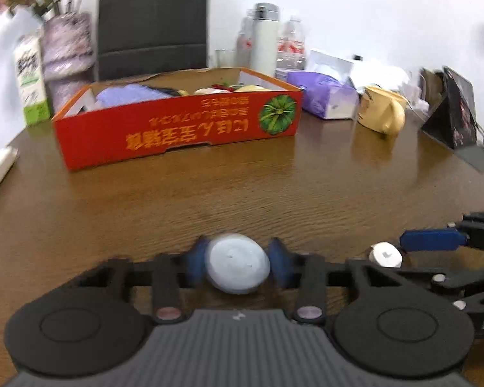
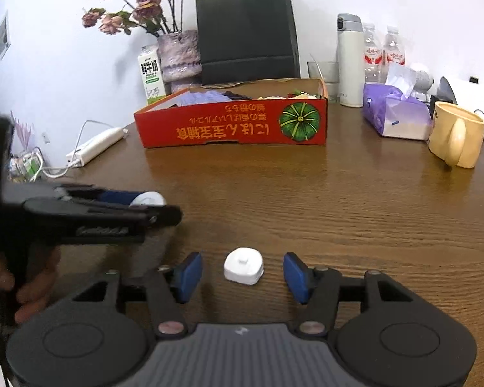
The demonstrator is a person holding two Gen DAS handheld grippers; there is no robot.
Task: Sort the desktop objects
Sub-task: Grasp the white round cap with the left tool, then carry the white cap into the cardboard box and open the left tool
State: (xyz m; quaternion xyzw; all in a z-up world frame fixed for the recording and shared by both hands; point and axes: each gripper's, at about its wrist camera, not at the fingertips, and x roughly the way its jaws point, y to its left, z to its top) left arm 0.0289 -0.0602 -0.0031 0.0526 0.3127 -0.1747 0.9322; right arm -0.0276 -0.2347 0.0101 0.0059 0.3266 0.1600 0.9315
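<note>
A white round disc (image 1: 238, 267) sits between the blue pads (image 1: 195, 266) of my left gripper (image 1: 238, 266). The pads stand right at its sides, blurred, and the jaws are open. The right wrist view shows that left gripper (image 2: 146, 206) from the side, with the disc (image 2: 149, 198) at its tip. My right gripper (image 2: 242, 272) is open around a small white rounded-square cap (image 2: 243, 266) that lies on the brown table (image 2: 306, 193), with clear gaps to both pads. That cap (image 1: 385, 254) also shows at the lower right of the left wrist view. A red cardboard box (image 2: 235, 125) with several items stands farther back.
Right of the box stand a purple tissue pack (image 2: 393, 114), a yellow mug (image 2: 456, 137), a white flask (image 2: 350, 61) and water bottles (image 2: 384, 48). Behind the box are a black bag (image 2: 248, 32), a vase of dried flowers (image 2: 179, 54) and a milk carton (image 2: 151, 79). A power strip (image 2: 96, 145) lies left.
</note>
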